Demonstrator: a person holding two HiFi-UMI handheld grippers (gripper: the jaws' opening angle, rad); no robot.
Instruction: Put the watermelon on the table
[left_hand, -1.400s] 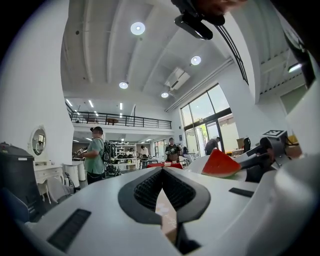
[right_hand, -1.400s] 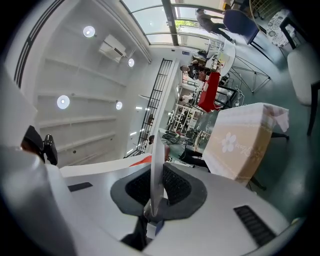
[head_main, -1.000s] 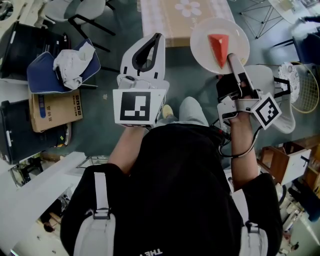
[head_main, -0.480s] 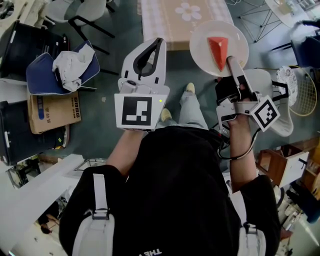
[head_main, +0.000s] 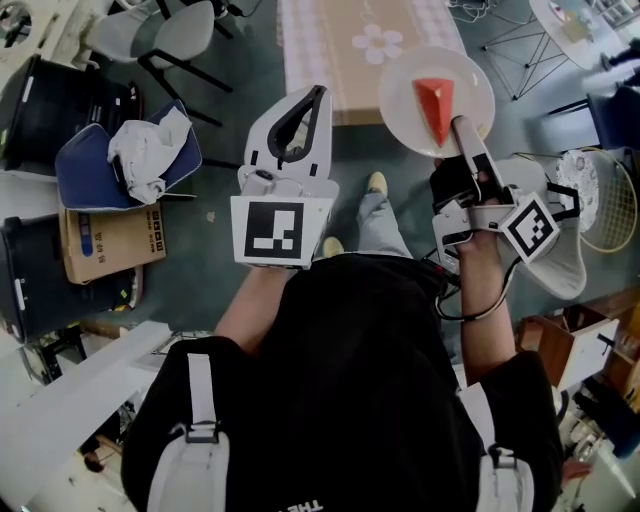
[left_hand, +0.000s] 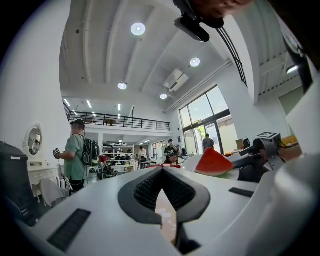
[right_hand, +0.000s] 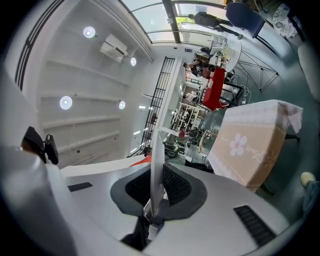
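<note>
A red wedge of watermelon (head_main: 436, 107) lies on a white plate (head_main: 405, 85) held out at the upper right of the head view. My right gripper (head_main: 463, 128) is shut on the plate's near rim; in the right gripper view the plate (right_hand: 156, 167) runs edge-on between the pads. The watermelon (left_hand: 214, 163) also shows at the right of the left gripper view. My left gripper (head_main: 318, 95) is shut with nothing in it, pointing level toward the table (head_main: 330, 45), which has a beige cloth with a flower print. The same table (right_hand: 255, 145) appears in the right gripper view.
Grey chairs (head_main: 180, 35) stand left of the table. A blue cushion with white cloth (head_main: 130, 150), a cardboard box (head_main: 105, 243) and black cases (head_main: 60, 95) lie on the floor at the left. A white chair (head_main: 560, 250) and a racket (head_main: 615, 185) are at the right. People (left_hand: 77, 155) stand far off.
Both grippers and the plate have moved forward toward the table, which now shows more at the top. The person's foot has stepped ahead. Both grips are unchanged.
</note>
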